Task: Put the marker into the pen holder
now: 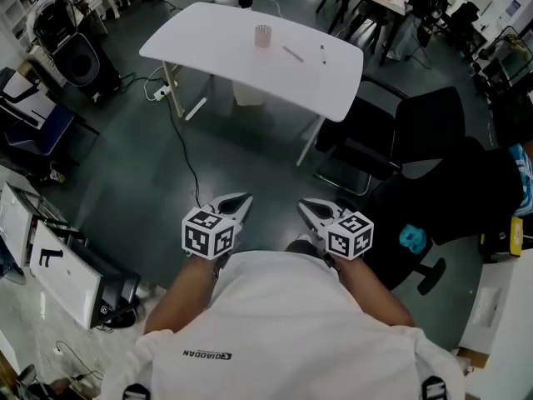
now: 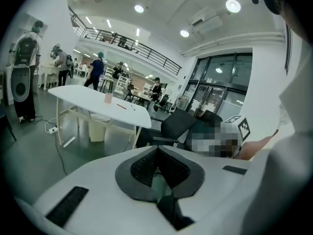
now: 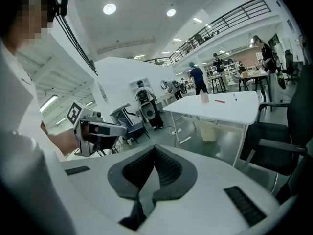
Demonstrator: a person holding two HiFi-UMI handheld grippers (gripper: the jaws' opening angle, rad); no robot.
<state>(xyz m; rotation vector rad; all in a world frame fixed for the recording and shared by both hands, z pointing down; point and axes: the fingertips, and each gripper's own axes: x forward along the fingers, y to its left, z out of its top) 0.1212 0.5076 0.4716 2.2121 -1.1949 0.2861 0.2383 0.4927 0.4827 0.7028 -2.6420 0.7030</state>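
A white table (image 1: pixel 250 65) stands far ahead across the floor. On it are a pinkish pen holder (image 1: pixel 263 35) and, to its right, a thin marker (image 1: pixel 292 53) lying flat. Both also show small in the left gripper view, the pen holder (image 2: pixel 108 98) and the marker (image 2: pixel 121 107), and in the right gripper view, the pen holder (image 3: pixel 204 98) and the marker (image 3: pixel 219 101). My left gripper (image 1: pixel 241 200) and right gripper (image 1: pixel 306 207) are held close to my body, far from the table. Both are shut with nothing between the pads (image 2: pixel 146 165) (image 3: pixel 166 168).
A black office chair (image 1: pixel 400 140) stands right of the table. A second small dark pen (image 1: pixel 323 53) lies near the marker. A cable (image 1: pixel 187 161) runs over the floor, a speaker (image 1: pixel 79 57) stands at the left, and white boxes (image 1: pixel 58 273) lie at the lower left. People stand at the back.
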